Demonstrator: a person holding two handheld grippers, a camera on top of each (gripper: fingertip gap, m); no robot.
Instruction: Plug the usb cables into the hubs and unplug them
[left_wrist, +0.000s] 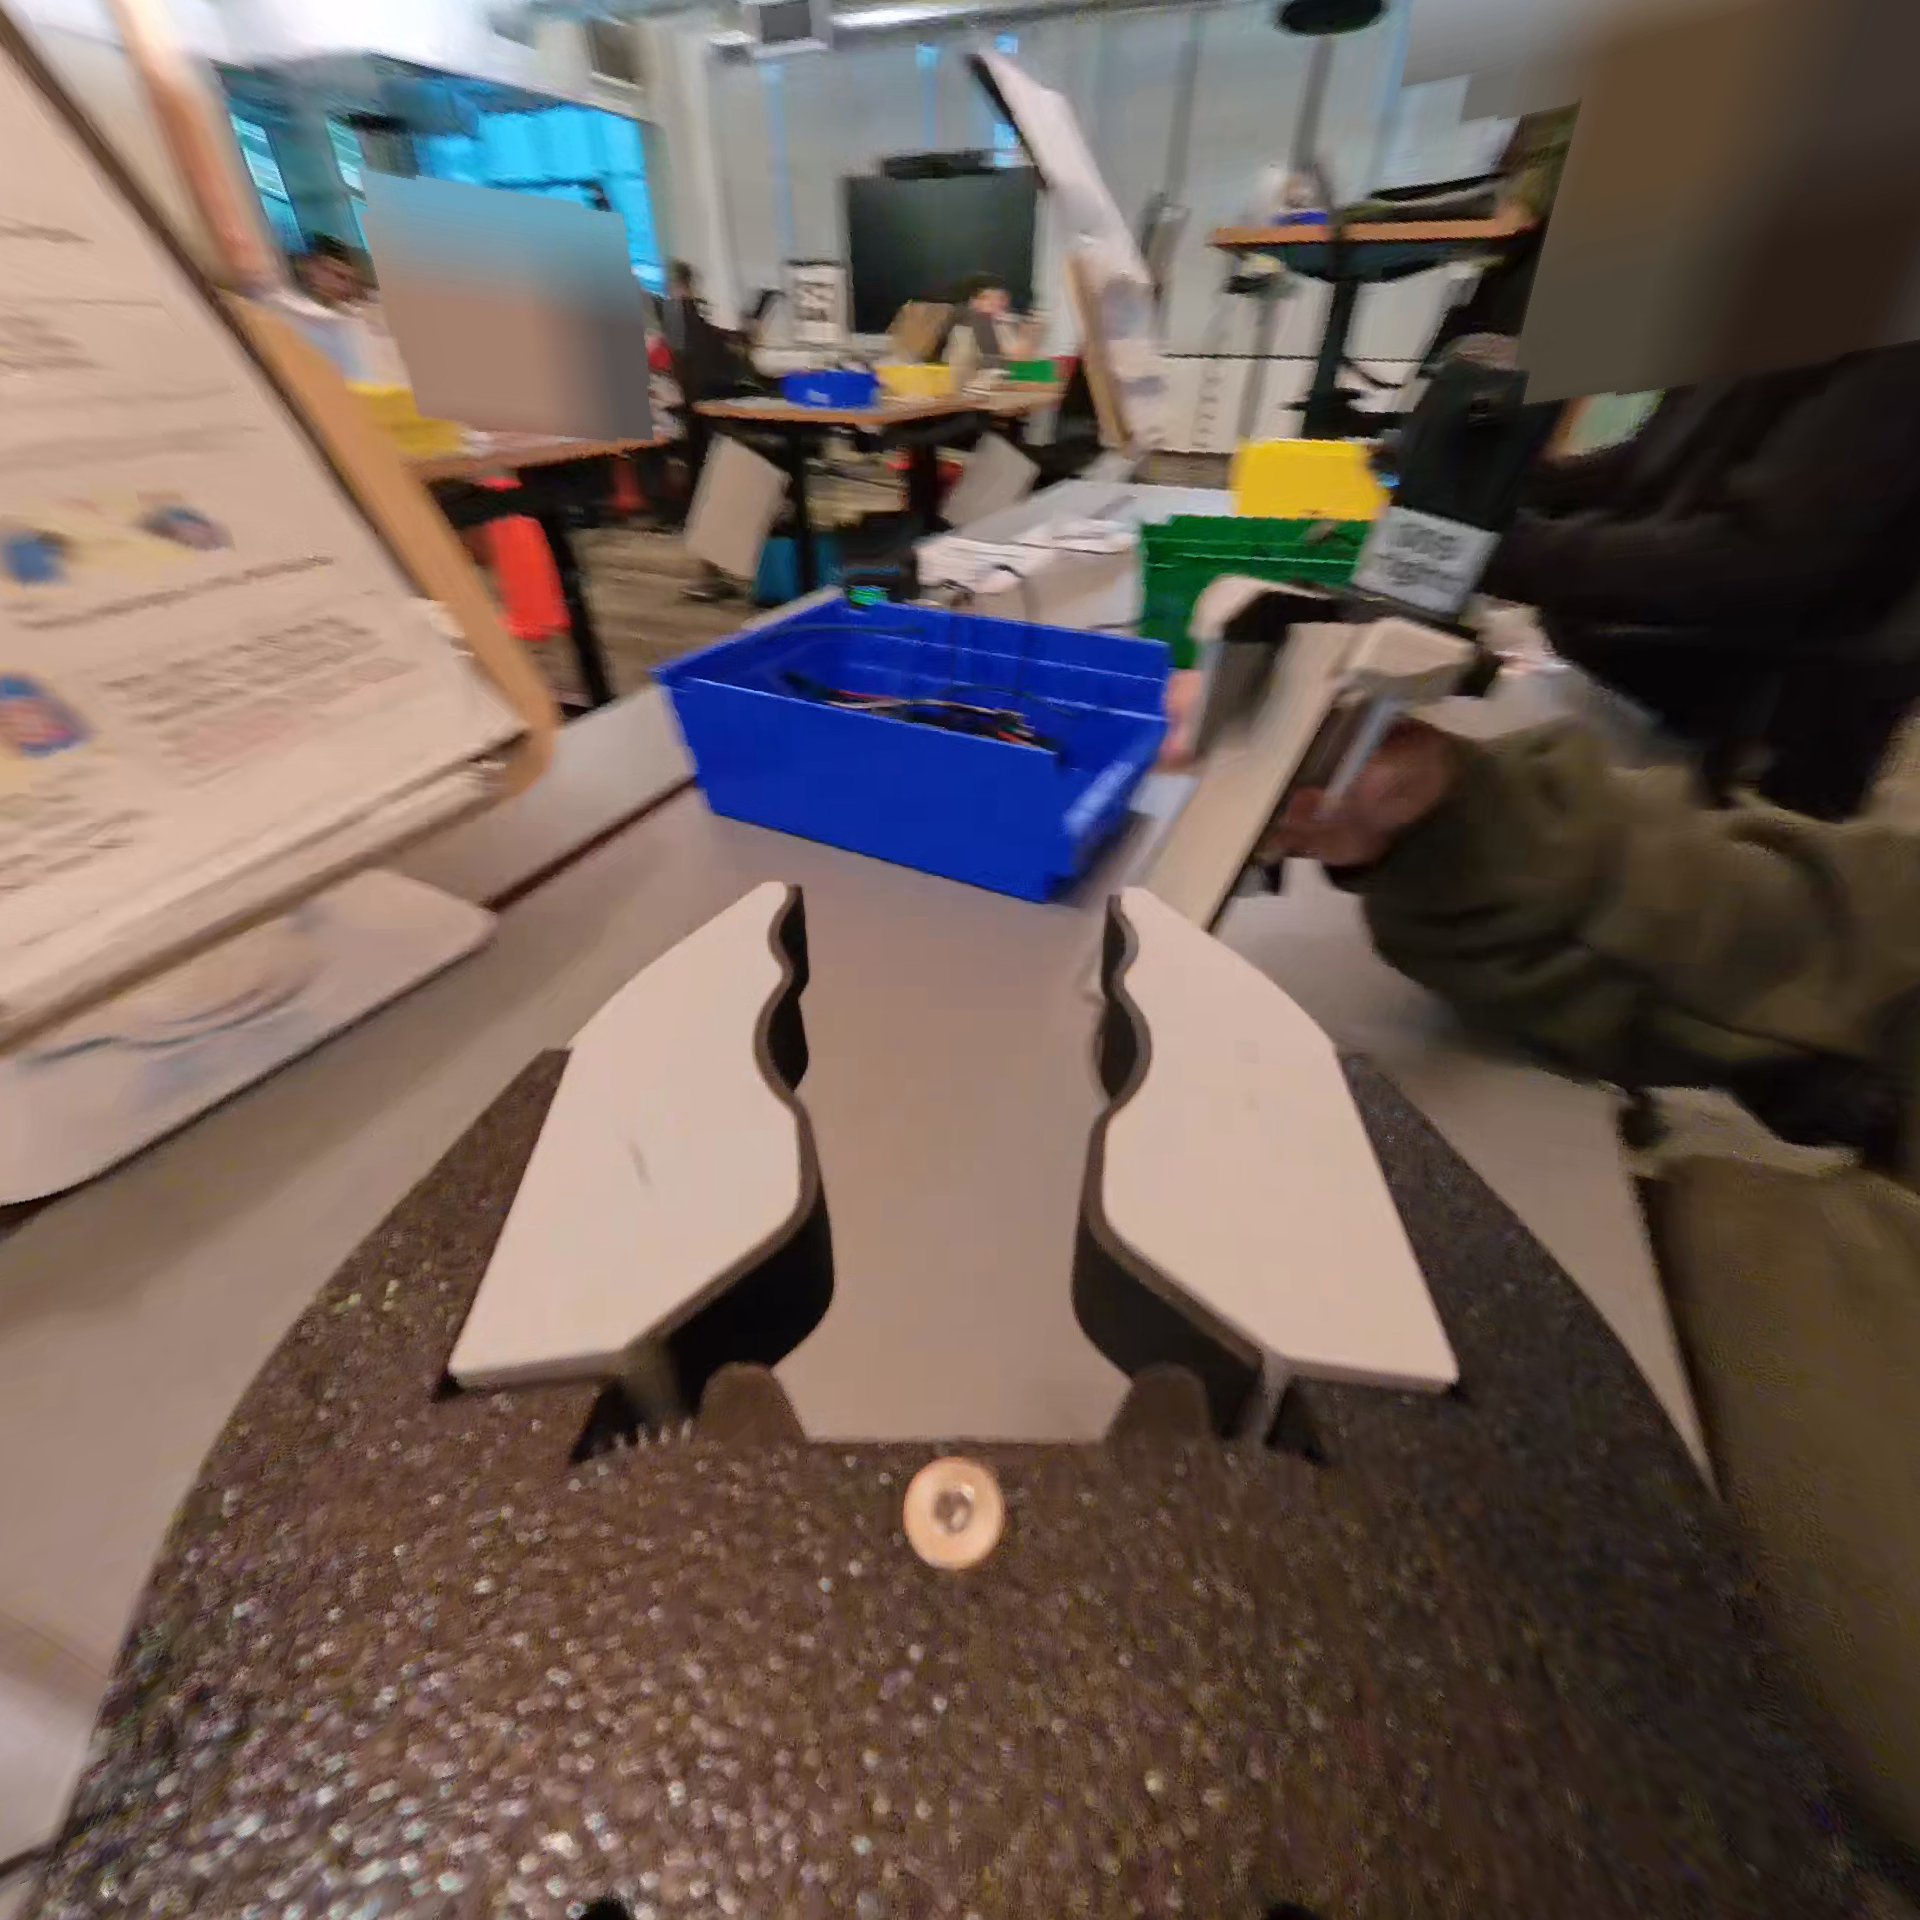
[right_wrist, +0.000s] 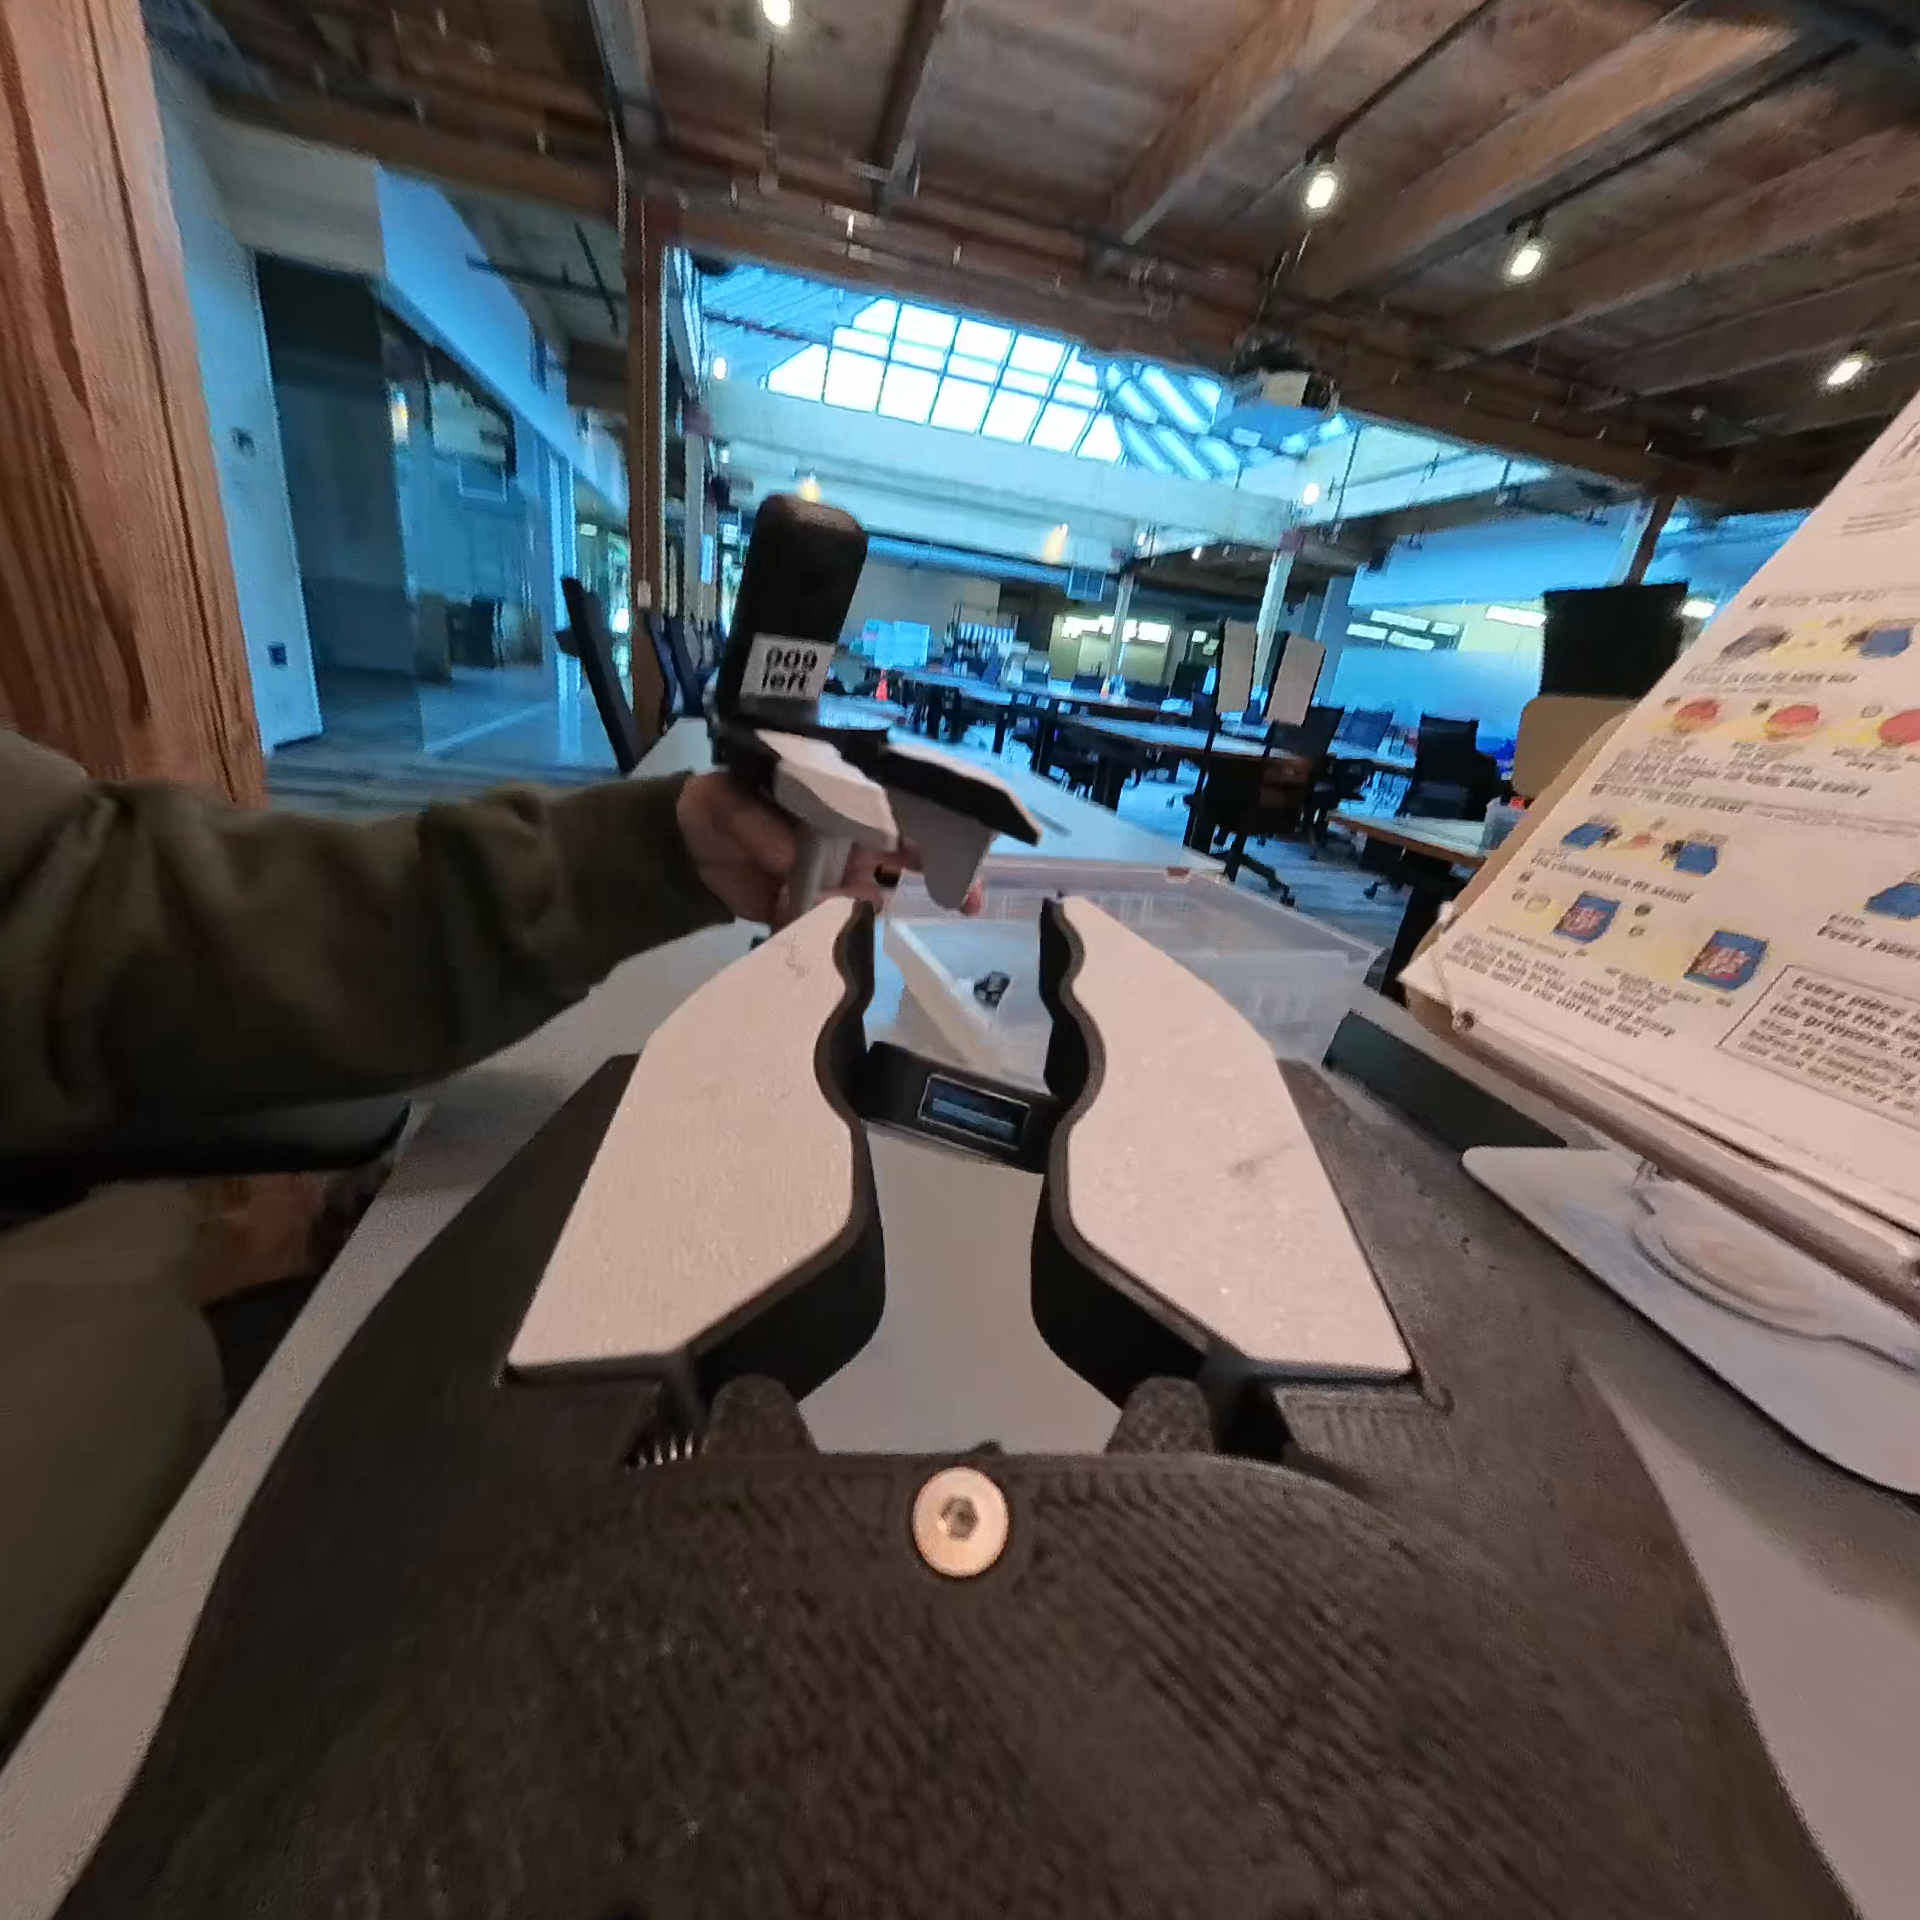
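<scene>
Both of my wrist cameras show strong fisheye bending toward the edges. In the left view, motion blur smears the tilted white printed instruction board (left_wrist: 197, 582) and the deep blue plastic bin (left_wrist: 914, 748); light is even and soft. In the right view, a bright gridded ceiling skylight (right_wrist: 966, 379) and small spotlights cast cool blue daylight, and the background is soft.

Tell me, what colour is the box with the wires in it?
Blue: the box, clearest in the left wrist view.

hub (right_wrist: 961, 1107) between right claw (right_wrist: 954, 951) fingers | bin (left_wrist: 920, 743) on table (left_wrist: 940, 1143), ahead of left claw (left_wrist: 951, 940)
</scene>
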